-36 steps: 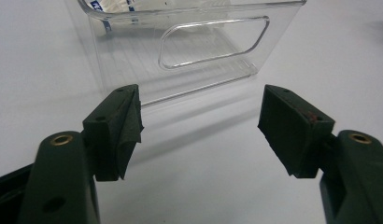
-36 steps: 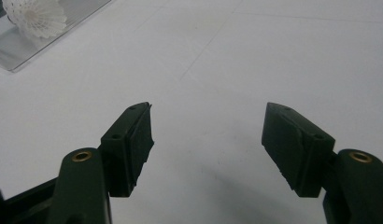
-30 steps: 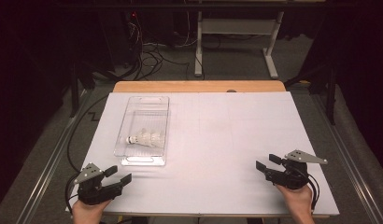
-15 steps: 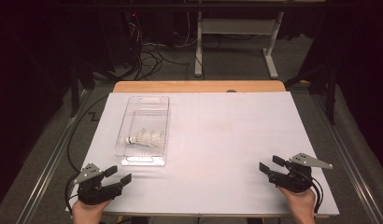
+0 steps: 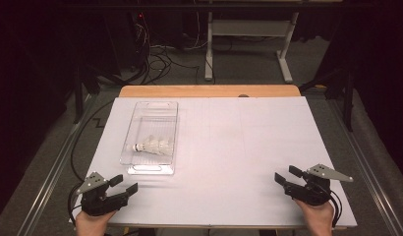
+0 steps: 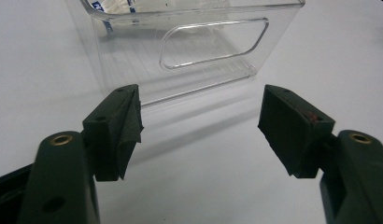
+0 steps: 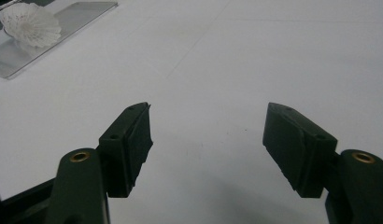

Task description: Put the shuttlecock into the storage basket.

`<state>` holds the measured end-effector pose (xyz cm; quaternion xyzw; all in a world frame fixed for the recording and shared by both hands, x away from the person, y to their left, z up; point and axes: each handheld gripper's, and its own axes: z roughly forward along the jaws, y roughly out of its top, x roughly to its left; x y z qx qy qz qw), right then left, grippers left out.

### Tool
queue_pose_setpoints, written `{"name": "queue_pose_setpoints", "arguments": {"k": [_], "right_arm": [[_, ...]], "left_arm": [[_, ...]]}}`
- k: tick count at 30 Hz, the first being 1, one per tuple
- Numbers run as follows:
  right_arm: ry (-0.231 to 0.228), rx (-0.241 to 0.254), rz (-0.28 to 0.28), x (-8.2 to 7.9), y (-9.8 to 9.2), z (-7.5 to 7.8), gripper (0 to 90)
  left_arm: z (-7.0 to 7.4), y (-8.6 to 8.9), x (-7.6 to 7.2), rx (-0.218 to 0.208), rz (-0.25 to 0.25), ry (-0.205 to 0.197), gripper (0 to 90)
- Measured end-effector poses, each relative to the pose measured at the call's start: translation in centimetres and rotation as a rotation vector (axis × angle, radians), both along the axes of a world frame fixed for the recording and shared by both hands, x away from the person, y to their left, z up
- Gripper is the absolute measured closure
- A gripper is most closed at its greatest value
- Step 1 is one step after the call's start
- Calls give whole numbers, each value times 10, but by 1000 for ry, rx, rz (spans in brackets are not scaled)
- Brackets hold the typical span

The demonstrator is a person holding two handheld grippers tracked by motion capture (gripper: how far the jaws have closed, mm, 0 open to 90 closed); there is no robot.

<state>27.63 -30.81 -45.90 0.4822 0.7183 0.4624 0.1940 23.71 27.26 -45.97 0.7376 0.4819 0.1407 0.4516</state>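
The shuttlecock (image 5: 153, 146) lies on its side inside the clear plastic bin (image 5: 135, 167), toward the bin's near half, with its cork tip pointing to the table's left. The bin stands on the left part of the white table (image 5: 239, 147). Judged from its build, the shuttlecock is very light, and its feather skirt is fragile and easily crushed. The firm cork tip is the better place to take hold, or else use a light grip across the skirt. The bin looks rigid, smooth and likely slippery; its end wall has a handle cut-out.

The left tongs (image 5: 125, 186) rest at the near left table edge, jaws wide apart and holding nothing, just short of the bin's near wall. The right tongs (image 5: 287, 176) rest at the near right edge, likewise wide open and empty, well apart from the bin.
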Motion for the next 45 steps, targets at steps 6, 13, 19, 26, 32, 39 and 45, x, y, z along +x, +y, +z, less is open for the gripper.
{"name": "queue_pose_setpoints", "arguments": {"k": [6,13,19,26,32,39,45], "right_arm": [[0,7,-7,-1,0,-1,321],[0,0,3,0,2,-1,318],[4,2,3,0,2,-1,316],[6,0,1,1,2,-2,309],[-2,-1,1,0,2,-1,308],[-4,4,-1,0,2,-1,306],[-9,9,-2,0,2,-1,305]], "left_arm": [[0,0,0,2,-2,-2,309],[0,-1,0,3,-5,-2,309],[0,-1,0,4,-6,-1,309],[0,-1,0,5,-8,0,310],[0,-2,0,6,-10,-1,310],[0,-2,0,5,-11,-1,310],[0,-2,0,3,-12,0,311]]}}
